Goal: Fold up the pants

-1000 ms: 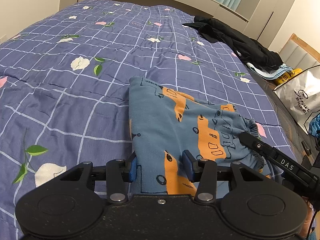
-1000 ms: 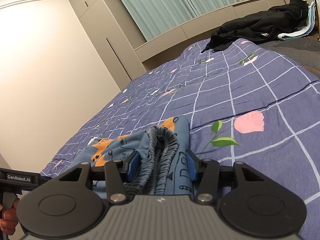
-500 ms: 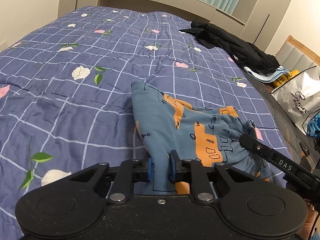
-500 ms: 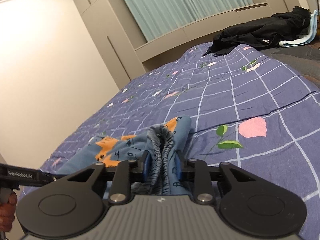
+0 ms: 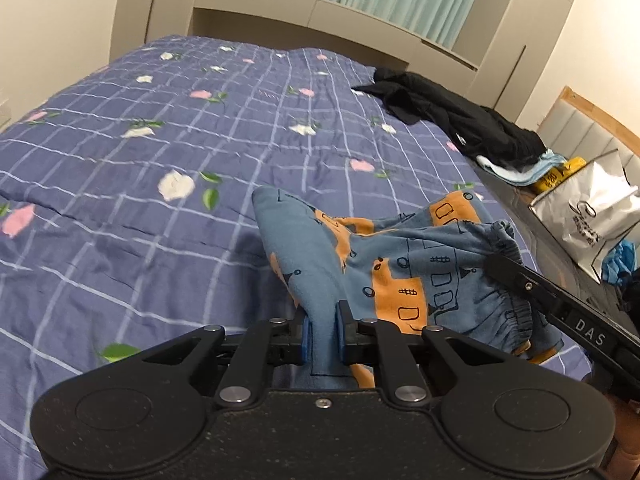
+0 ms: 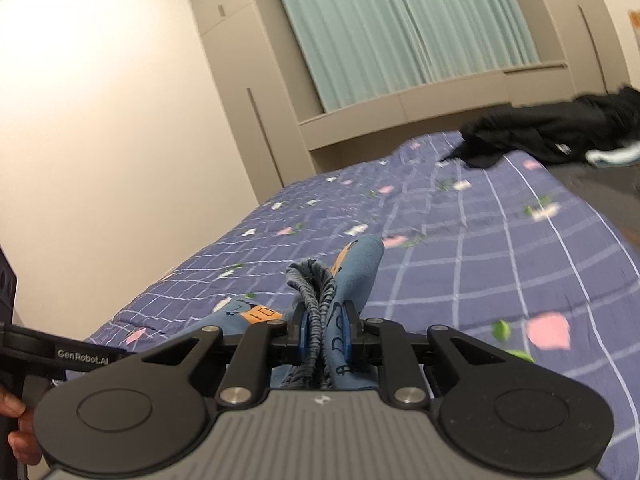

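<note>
Pinching the blue cotton pants with orange prints [image 5: 400,264], your left tool [image 5: 322,330] has just closed on a leg fold and your right tool [image 6: 325,332] on the gathered waistband, above the purple checked bed quilt [image 5: 120,200].

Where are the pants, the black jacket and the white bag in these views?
pants [image 5: 400,264]: left wrist view, printed blue and orange cloth near the waistband.
black jacket [image 5: 452,116]: left wrist view, middle of the crumpled heap at the bed's far right edge.
white bag [image 5: 592,216]: left wrist view, its creased front face.
</note>
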Available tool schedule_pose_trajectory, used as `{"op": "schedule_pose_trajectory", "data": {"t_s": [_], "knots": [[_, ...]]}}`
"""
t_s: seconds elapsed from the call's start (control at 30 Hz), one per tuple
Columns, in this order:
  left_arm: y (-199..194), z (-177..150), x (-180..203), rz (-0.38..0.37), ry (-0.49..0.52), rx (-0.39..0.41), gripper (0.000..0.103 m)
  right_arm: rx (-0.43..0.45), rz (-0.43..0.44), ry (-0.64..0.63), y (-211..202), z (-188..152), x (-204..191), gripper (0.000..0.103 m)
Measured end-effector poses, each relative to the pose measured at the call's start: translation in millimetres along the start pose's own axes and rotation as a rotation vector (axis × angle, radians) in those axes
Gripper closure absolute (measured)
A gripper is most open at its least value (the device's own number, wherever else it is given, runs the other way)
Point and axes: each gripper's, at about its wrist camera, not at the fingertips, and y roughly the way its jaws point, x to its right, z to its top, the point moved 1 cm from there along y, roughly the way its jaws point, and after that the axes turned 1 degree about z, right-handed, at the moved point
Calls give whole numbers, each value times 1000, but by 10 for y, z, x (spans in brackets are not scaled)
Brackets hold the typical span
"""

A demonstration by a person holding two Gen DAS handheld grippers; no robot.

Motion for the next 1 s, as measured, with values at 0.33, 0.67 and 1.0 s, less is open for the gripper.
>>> {"op": "schedule_pose_trajectory", "data": {"t_s": [0.33, 0.67, 1.0], "knots": [[-118, 228, -462, 62, 12, 20, 90, -9, 35, -5, 334, 4, -497, 85], [-55, 362, -799, 93, 12, 18, 90, -24, 29, 50, 643, -117, -821, 85], [65, 204, -983, 101, -37, -12, 90, -81, -13, 66, 797, -247, -826, 84]]}}
